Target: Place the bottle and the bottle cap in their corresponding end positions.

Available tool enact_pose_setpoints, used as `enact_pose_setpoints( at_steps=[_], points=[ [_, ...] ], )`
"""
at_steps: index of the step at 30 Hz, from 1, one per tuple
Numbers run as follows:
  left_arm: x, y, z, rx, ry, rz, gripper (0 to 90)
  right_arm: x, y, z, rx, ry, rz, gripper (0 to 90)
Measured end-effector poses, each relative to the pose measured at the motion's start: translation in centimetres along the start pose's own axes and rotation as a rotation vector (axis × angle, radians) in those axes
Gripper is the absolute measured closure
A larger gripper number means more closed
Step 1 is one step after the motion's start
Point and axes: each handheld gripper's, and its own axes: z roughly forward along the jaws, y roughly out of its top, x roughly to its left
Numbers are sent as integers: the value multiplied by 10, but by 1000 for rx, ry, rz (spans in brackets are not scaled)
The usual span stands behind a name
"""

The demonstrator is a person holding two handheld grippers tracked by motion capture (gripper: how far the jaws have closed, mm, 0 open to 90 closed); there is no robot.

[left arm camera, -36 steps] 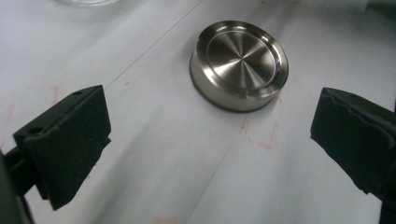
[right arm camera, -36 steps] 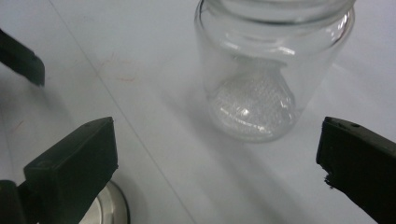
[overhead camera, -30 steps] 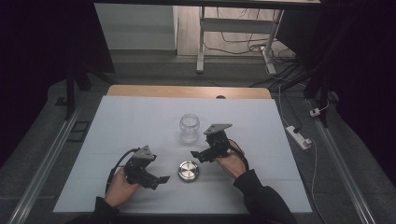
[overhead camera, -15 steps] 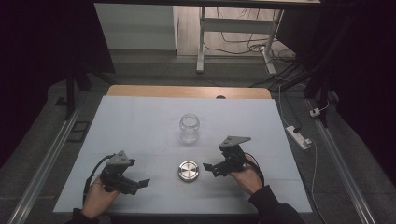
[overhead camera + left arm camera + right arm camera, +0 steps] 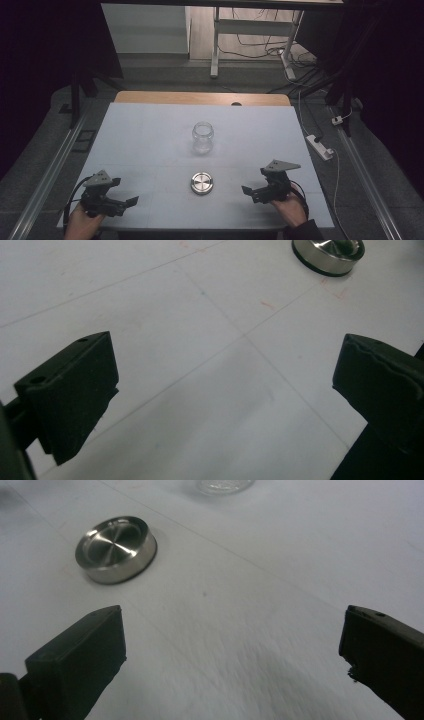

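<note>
Both grippers have pulled back toward the frame's bottom corners, left gripper (image 5: 131,201) and right gripper (image 5: 247,190) gaping empty, so a careless return could knock the metal lid (image 5: 202,182) into the glass jar (image 5: 203,137).

I'm looking down on a table (image 5: 150,145) with a pale, white-grey top and a strip of bare wood along its far edge. Faint thin lines cross the surface. A clear glass jar (image 5: 203,137) stands upright near the middle, its mouth uncovered. Nearer to me, well apart from the jar and almost in line with it, a round metal lid (image 5: 202,182) lies flat on the top.
</note>
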Motion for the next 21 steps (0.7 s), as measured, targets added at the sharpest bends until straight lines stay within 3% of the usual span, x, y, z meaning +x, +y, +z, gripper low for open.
enact_pose_setpoints(
  at_steps=[8, 12, 21],
  points=[
    [5, -17, -11, 14, 33, -42, 0, -8, -28, -26, 31, -71, 67, 0],
    [6, -23, -11, 45, 41, -52, 0, -8, -34, -39, 8, -100, 97, 0],
    [5, -26, -12, 60, 49, -61, 0, -9, -40, -50, 9, -109, 122, 0]
  ],
)
